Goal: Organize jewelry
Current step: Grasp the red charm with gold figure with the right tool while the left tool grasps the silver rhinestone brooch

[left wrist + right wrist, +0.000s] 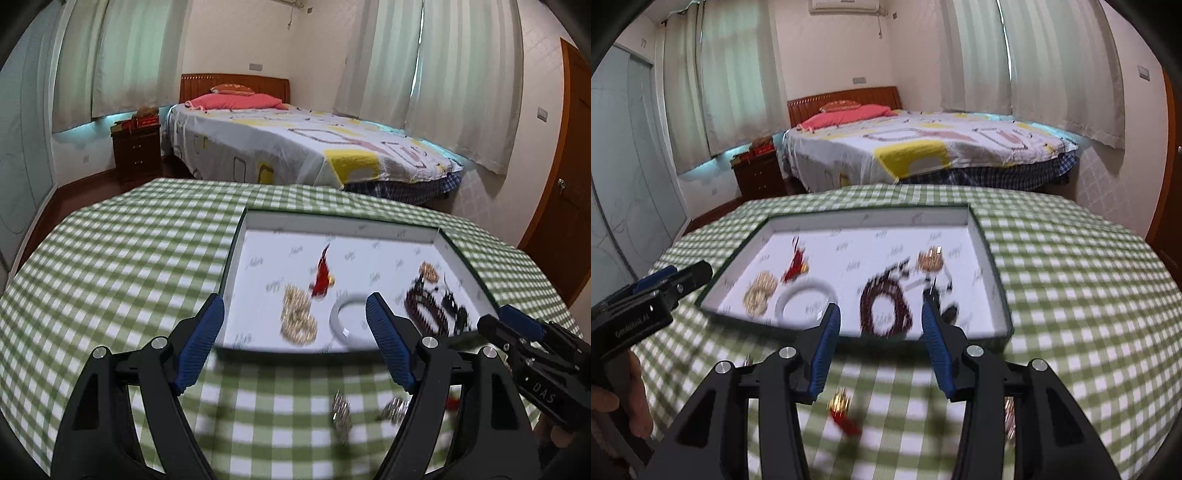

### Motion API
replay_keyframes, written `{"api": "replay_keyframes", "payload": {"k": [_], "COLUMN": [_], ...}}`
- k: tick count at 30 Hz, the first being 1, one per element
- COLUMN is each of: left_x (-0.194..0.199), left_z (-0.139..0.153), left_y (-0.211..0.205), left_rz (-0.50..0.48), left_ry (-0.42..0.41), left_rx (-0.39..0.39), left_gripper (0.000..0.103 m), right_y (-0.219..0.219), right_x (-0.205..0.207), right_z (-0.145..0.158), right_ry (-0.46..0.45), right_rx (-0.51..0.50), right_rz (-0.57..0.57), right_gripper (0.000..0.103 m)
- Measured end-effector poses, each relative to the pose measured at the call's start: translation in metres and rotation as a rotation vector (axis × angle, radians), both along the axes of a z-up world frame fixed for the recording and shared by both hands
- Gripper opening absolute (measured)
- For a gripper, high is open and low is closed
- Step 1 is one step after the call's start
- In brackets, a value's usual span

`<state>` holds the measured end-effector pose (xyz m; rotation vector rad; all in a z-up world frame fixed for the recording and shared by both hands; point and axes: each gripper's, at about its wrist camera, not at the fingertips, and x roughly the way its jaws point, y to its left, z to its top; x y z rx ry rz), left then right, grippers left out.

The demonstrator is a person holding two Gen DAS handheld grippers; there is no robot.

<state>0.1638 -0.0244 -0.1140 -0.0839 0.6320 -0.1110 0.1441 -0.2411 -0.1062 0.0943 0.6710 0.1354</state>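
Both our grippers — left gripper [295,328], right gripper [881,332] — hover with jaws open, empty. Most jewelry lies in the shallow white-lined tray [982,243]; one red-tasselled gold charm [842,410] waits on the green-checked table [1052,295] at six o'clock — we'd judge picking it up comes next.

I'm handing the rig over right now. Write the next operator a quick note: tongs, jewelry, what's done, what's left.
Left tongs: open, empty, over the near edge of the tray.
Right tongs: open, empty, also at the tray's near edge.
In the tray: two gold pieces, red tassel, white bangle, dark bead bracelet, small gold piece, black item.
On the checked cloth: red-and-gold earring, two silvery pieces.
Left: move those into the tray. Frames are blurred.
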Motion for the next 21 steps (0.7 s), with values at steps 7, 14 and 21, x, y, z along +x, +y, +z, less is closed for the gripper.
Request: {"api": "replay_keyframes", "payload": {"k": [7,14,21], "left_x": [-0.023,-0.041,-0.044], "left_z": [-0.018,-0.032,-0.036], "left_y": [0.01,0.014,0.011], "left_rz": [0.004,0.002,-0.01], "left_ry": [0.049,0.087,0.103], "left_rx": [0.015,0.03,0.03], "left_gripper": [0.077,0.077,0.077], "right_y": [0.012,0.021,0.026], "right_x": [-0.023,-0.021,-0.017], "right_z": [-0.02,-0.028,-0.039], "right_ry": [0.067,0.118,0.181], "right_rx": [-0.002,-0.01,-0.016], "right_rz": [0.046,0.086,0.111], "right_gripper": [0.046,0.045,0.037]}}
